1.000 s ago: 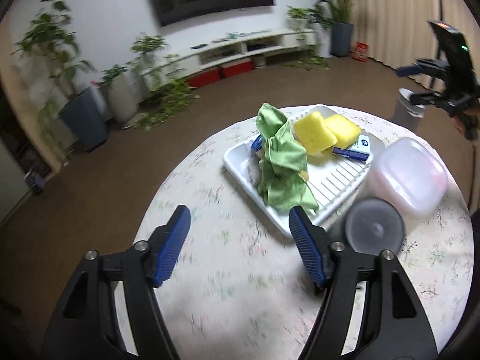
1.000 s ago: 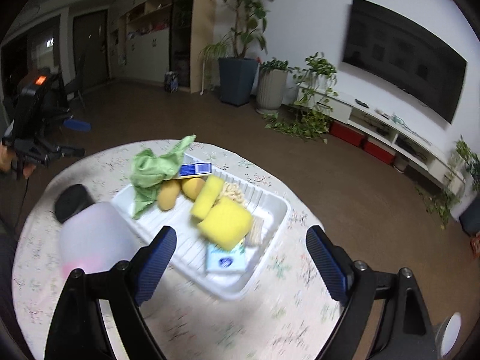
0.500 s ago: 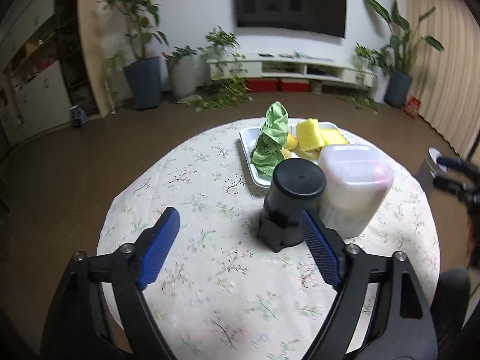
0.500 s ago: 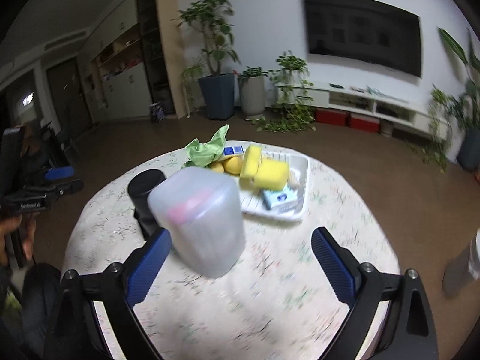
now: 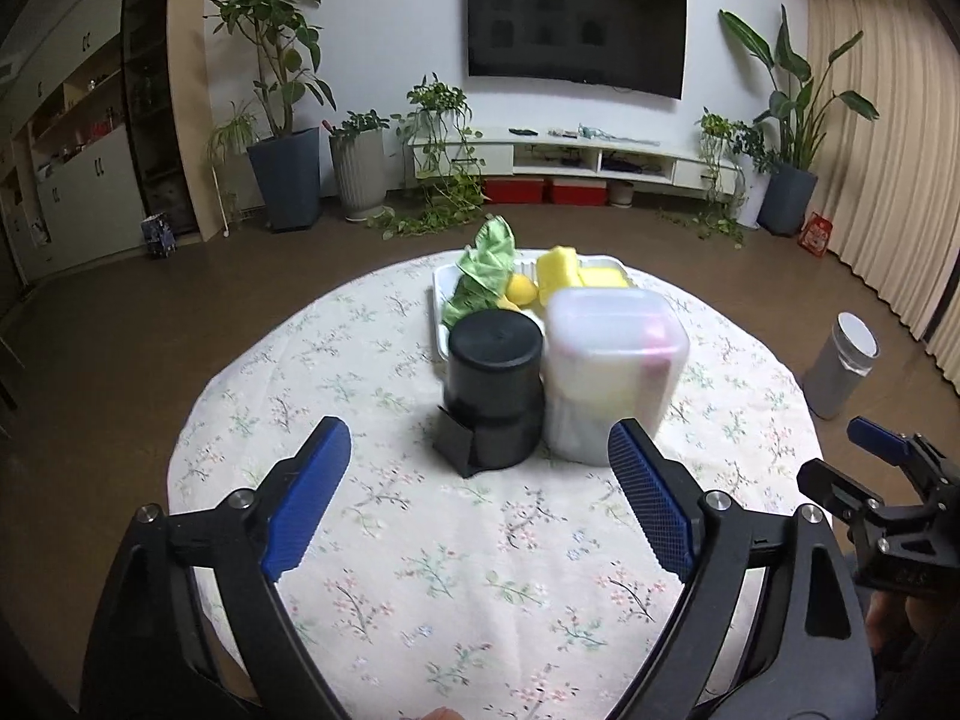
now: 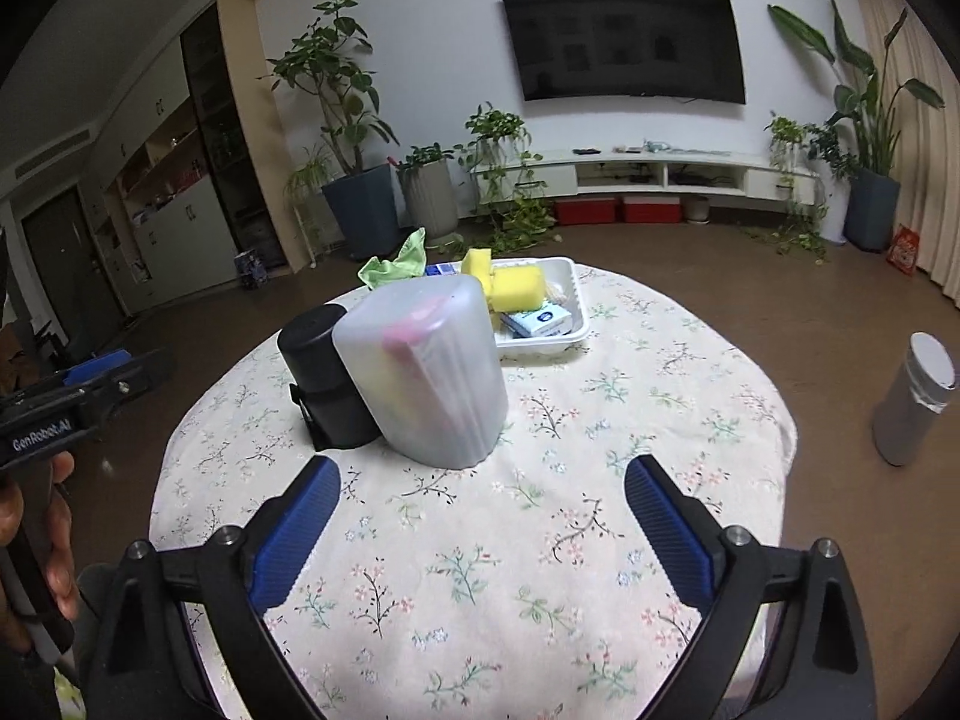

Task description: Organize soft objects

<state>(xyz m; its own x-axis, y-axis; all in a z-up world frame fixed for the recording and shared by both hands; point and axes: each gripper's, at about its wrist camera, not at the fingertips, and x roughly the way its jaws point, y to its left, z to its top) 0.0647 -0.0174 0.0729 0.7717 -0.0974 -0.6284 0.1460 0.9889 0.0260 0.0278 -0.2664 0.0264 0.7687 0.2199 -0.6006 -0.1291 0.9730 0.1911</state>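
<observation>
A white tray [image 5: 439,294] at the table's far side holds a green cloth [image 5: 485,264], yellow sponges [image 5: 559,269], yellow round pieces [image 5: 521,289] and a blue-white packet [image 6: 537,320]. The tray [image 6: 570,282], cloth [image 6: 396,261] and sponges [image 6: 519,291] also show in the right wrist view. My left gripper [image 5: 480,492] is open and empty, low over the near table, in front of a black canister [image 5: 493,390]. My right gripper [image 6: 483,525] is open and empty, in front of a translucent lidded container [image 6: 429,372].
The round table has a floral cloth [image 5: 480,540]. The black canister [image 6: 327,378] and translucent container [image 5: 612,372] stand side by side between the grippers and the tray. A grey bin [image 6: 912,399] stands on the floor at the right. Plants and a TV unit line the far wall.
Both grippers have drawn back from close above the tray to the near side of the table, facing the wall. Both stayed open and empty.
</observation>
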